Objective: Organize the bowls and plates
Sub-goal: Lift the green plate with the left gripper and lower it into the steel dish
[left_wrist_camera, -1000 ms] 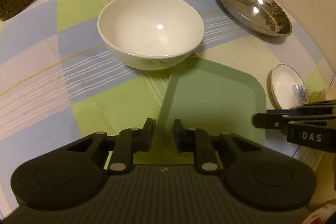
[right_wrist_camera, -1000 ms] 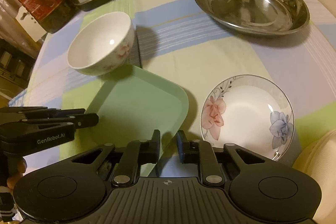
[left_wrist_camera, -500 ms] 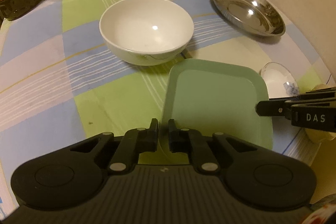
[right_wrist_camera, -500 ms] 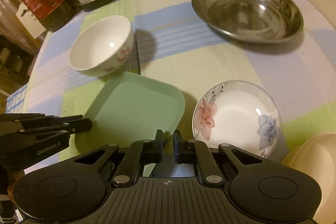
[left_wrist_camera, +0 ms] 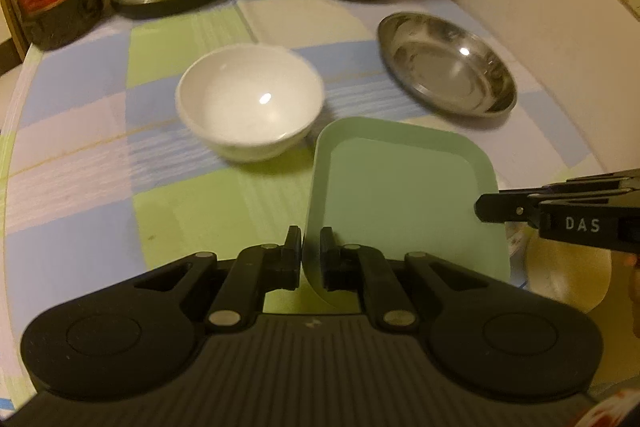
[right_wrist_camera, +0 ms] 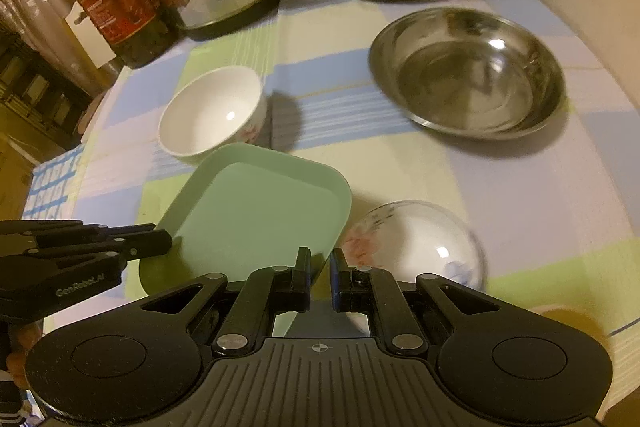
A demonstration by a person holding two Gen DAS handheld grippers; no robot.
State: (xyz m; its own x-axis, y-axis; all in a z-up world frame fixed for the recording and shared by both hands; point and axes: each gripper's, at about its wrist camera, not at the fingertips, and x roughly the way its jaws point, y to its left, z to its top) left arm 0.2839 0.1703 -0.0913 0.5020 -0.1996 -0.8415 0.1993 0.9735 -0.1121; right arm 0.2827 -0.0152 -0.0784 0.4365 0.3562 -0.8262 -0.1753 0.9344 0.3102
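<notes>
Green tray (left_wrist_camera: 404, 199) gripped at near edge by both claws — left claw (left_wrist_camera: 310, 259), right claw (right_wrist_camera: 320, 279) — clear of bench. Step: carrying. Next, you set it level beside white bowl (left_wrist_camera: 248, 107).

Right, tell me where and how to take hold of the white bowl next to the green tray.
Grip the white bowl by its rim, one finger inside and one outside, coming from above on the near side. It stands upright and open, and its round wall looks too wide to span. The green tray crowds that near edge, so approach steeply.
</notes>
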